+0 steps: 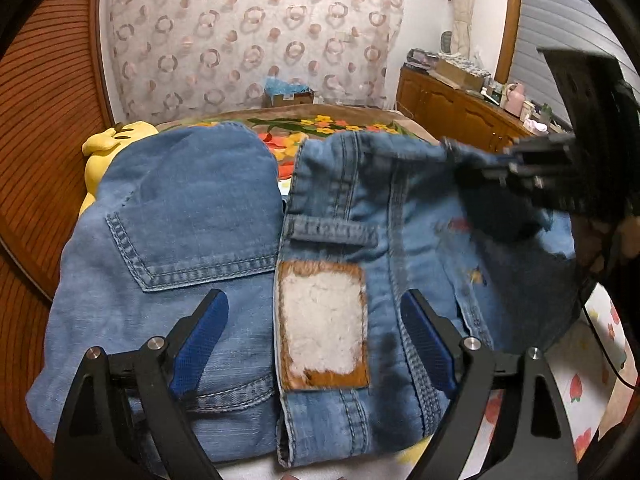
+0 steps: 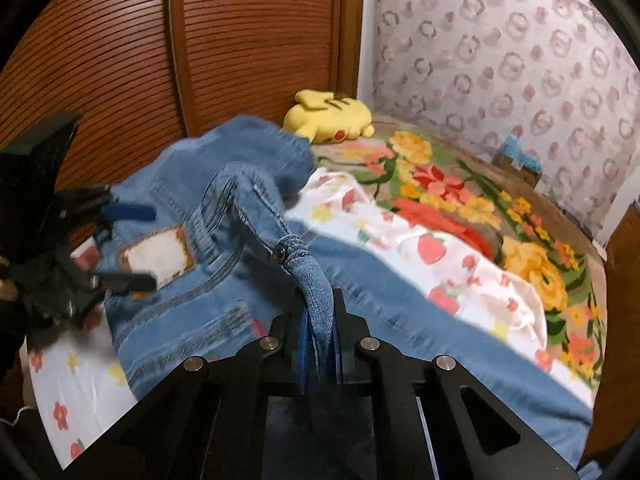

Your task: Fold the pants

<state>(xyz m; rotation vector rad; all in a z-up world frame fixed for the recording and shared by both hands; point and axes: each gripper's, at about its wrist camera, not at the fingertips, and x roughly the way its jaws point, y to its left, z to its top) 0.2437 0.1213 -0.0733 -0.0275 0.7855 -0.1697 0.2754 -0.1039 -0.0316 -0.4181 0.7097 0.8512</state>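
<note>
Blue jeans (image 1: 192, 208) lie seat-up on the bed, with a back pocket at left and a worn leather patch (image 1: 320, 320) on the waistband. My left gripper (image 1: 316, 332) hovers open just over the waistband, its blue pads either side of the patch and nothing pinched. My right gripper (image 1: 452, 156) reaches in from the right. In the right wrist view it (image 2: 320, 312) is shut on the waistband end near the button (image 2: 280, 254), lifting that denim (image 2: 224, 216) into a ridge. The left gripper (image 2: 152, 246) shows open at the left over the patch (image 2: 160, 256).
A yellow plush toy (image 2: 332, 118) lies at the far end beside the slatted wooden door (image 2: 120, 40). A floral blanket (image 2: 480, 216) and a strawberry-print sheet (image 2: 400, 240) cover the bed. A small box (image 1: 288, 96) stands at the wall; a wooden cabinet (image 1: 452, 108) stands at the right.
</note>
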